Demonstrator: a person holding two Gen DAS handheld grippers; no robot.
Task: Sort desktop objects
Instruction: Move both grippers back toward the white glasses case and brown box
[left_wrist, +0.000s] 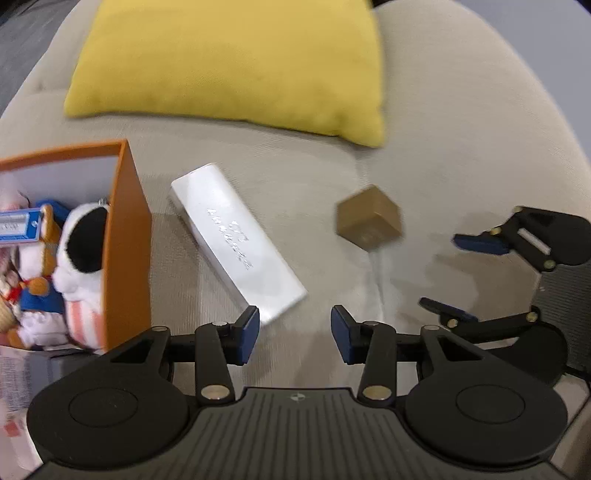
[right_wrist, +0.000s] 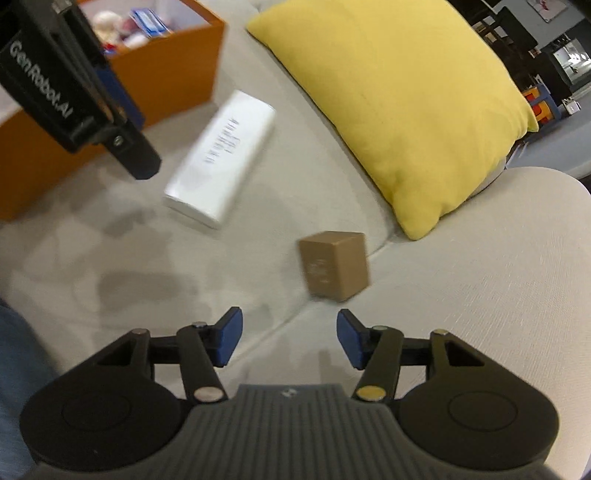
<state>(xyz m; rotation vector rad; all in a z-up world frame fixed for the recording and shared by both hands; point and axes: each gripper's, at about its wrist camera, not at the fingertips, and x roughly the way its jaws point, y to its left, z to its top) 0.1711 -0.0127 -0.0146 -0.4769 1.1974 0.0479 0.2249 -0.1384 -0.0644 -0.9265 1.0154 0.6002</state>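
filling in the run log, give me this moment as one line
left gripper open, empty | right gripper open, empty | white box, brown cube on sofa

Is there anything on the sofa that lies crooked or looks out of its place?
Two things lie loose on the sofa, outside the orange box. The white box lies flat at a slant beside it. The brown cube sits tilted at the seam between cushions. Nothing looks spilled or damaged. Both hand-held grippers are open and empty.
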